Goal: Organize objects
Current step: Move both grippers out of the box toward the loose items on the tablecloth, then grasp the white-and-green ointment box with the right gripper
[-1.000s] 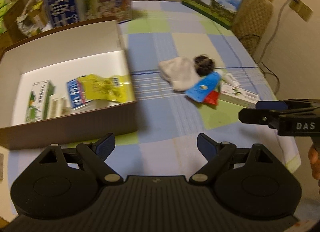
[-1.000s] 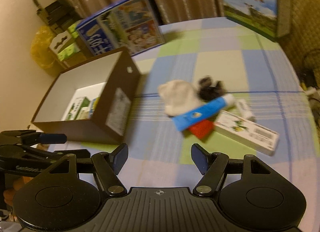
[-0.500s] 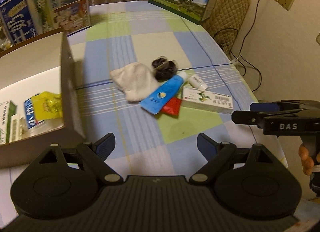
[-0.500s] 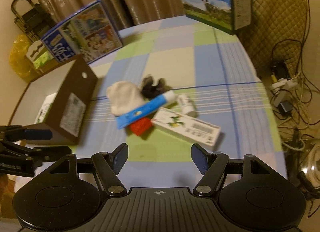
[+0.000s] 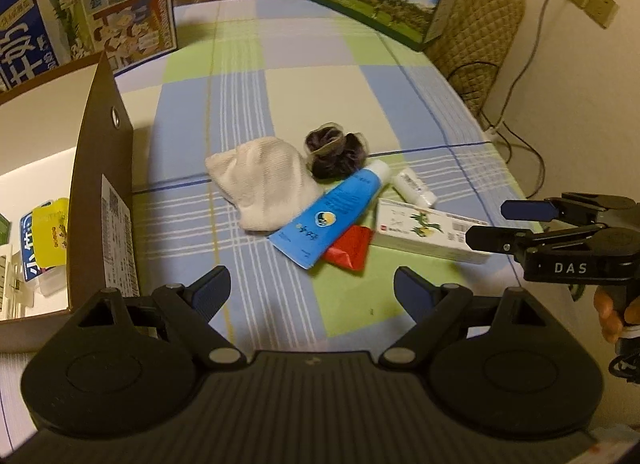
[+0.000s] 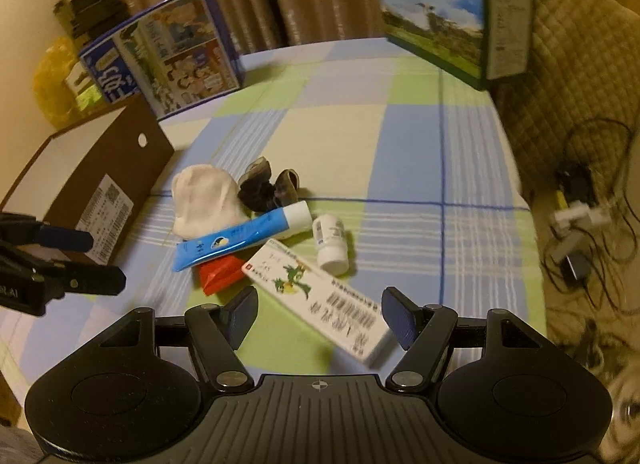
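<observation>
Right wrist | right gripper [image 6: 318, 314] spread above blurred, seemingly white carton [image 6: 318, 298] | left gripper [image 5: 312, 290] spread, empty

The tablecloth [image 5: 320, 80] is woven cloth, matt, in checks. The white sock [image 5: 262, 180] is soft ribbed knit; the dark hair tie [image 5: 336, 148] beside it looks like gathered, faintly shiny fabric. The blue tube [image 5: 332, 212] is smooth glossy plastic, as is the small white bottle [image 6: 330, 242]. The red packet [image 5: 350, 248] looks like shiny foil or film. The long white carton [image 6: 320, 298] is printed card. The brown box [image 6: 108, 172] is matt cardboard with a paper label. Both grippers are matt black plastic.
</observation>
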### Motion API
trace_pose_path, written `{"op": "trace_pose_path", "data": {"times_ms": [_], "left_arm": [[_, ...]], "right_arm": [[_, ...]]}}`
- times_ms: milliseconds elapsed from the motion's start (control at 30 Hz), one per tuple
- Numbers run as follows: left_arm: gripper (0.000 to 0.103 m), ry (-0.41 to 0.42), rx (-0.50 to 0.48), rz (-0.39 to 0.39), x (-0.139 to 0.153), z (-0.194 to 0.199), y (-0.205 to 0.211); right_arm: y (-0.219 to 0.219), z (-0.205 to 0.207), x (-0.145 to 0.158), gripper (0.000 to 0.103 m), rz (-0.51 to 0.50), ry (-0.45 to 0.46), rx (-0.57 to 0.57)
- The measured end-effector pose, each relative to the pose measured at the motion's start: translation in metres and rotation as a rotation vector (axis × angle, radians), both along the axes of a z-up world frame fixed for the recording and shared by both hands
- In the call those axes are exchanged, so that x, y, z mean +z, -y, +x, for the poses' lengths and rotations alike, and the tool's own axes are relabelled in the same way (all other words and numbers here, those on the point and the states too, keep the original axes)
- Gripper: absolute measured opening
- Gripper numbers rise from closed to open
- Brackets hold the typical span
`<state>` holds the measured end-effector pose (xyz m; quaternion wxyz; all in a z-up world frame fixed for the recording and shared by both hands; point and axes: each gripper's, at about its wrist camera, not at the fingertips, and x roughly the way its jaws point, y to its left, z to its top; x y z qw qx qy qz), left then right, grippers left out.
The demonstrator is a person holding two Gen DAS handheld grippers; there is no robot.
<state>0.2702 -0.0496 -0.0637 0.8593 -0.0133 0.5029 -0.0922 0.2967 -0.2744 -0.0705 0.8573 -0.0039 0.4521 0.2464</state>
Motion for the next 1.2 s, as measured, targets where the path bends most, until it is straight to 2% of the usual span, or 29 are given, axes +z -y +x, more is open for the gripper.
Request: {"op": "trace_pose_path", "data": {"times_ms": [233,367,567,900,967,1000,1200], "left_arm": [[0.086,-0.042,0.035,0.006,-0.012,0.004,-0.008],[0.086,-0.059,0.045,0.006,-0.017,0.004,-0.011],[0.086,-0.074,0.054,0.0,-0.022,0.005,-0.015],[0.086,-0.065,0.052,0.005,-0.021,0.006,-0.017],[0.086,-0.066,0.057,0.004,-0.021,0.007,-0.018],[0.086,-0.065,0.058,0.003,-0.021,0.007,-0.019],[0.086,-0.055,0.052,0.001,-0.02,0.014,-0.017]], "right_arm": [[-0.012,0.024,-0.025,0.067,-0.033,-0.004,0.128],[-0.018,0.021,-0.034,0.066,-0.057,-0.009,0.199],[-0.032,-0.006,-0.036,0.052,-0.122,0.009,0.333],[-0.054,0.004,-0.045,0.05,-0.157,0.009,0.266],[-0.058,0.002,-0.047,0.038,-0.186,0.019,0.253],[-0.059,0.002,-0.048,0.036,-0.197,0.02,0.248],[-0.049,-0.007,-0.034,0.035,-0.166,0.051,0.19]]}}
